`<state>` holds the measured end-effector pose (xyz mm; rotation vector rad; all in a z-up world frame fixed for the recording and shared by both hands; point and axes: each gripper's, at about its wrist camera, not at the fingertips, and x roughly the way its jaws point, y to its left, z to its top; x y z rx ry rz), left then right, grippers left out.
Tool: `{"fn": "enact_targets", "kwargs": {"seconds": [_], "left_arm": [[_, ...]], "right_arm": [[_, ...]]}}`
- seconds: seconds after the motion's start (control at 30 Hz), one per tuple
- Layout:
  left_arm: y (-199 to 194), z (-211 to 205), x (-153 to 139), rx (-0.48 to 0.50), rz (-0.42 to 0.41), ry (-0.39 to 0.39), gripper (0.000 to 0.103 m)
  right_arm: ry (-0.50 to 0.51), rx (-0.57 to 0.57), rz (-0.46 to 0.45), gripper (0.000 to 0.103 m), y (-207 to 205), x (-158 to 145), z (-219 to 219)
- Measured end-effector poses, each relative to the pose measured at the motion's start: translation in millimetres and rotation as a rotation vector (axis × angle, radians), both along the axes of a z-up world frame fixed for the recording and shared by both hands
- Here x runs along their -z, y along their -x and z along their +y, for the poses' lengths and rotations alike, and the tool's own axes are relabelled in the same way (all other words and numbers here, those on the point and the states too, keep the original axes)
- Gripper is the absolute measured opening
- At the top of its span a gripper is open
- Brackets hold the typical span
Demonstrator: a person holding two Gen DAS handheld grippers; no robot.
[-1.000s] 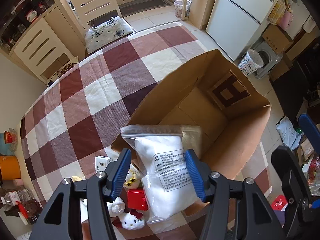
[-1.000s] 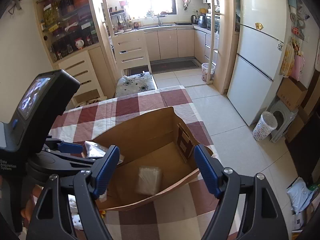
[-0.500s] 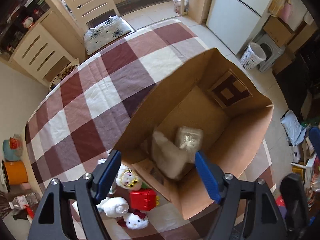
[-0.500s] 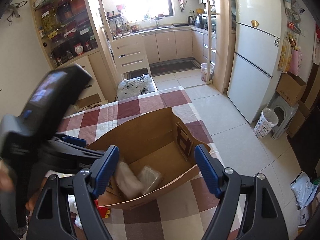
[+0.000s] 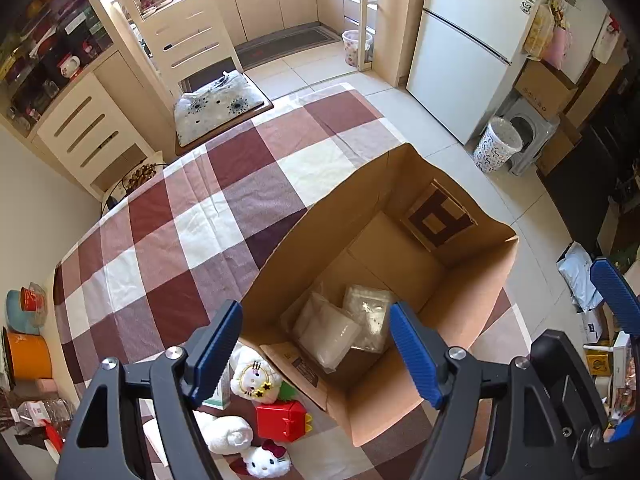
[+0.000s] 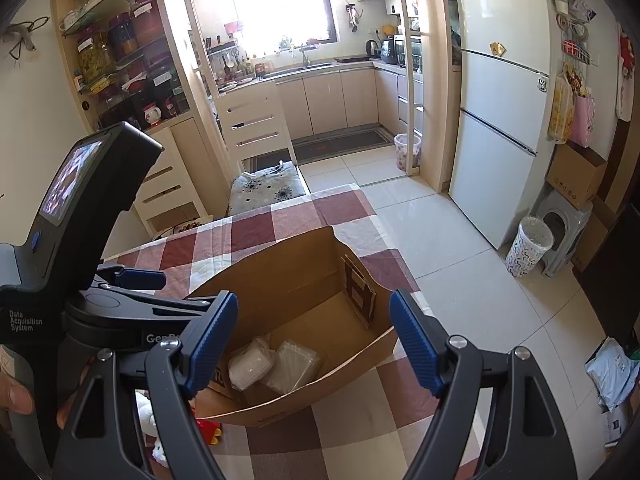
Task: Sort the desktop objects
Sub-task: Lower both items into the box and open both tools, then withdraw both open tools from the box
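Plush toys (image 5: 256,376) lie lower left on the tabletop (image 5: 200,220) beside the cardboard box (image 5: 472,320); soft, light, pinch the body. Left tool (image 5: 316,344) gapes empty. Right view: right tool (image 6: 314,340) gapes empty above 2 bags (image 6: 276,364) center frame.

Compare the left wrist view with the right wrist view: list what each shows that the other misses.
Only the left wrist view shows the white plush toys and the small white box on the tablecloth.

Only the right wrist view shows the left gripper's screen and the kitchen window.

Both show the open cardboard box holding two plastic bags, the red toy, the checked tablecloth, the fridge and open jaws.
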<state>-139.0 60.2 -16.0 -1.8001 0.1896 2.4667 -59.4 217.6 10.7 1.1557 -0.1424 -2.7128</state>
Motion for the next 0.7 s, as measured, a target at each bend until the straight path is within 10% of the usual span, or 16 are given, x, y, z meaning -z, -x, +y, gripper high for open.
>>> {"fn": "enact_targets", "kwargs": {"seconds": [0.7], "left_arm": [[-22.3, -9.3, -12.2, -0.034, -0.003, -0.062, 0.078]], "right_arm": [[0.006, 0.003, 0.008, 0.079, -10.0, -6.9, -0.7]]}}
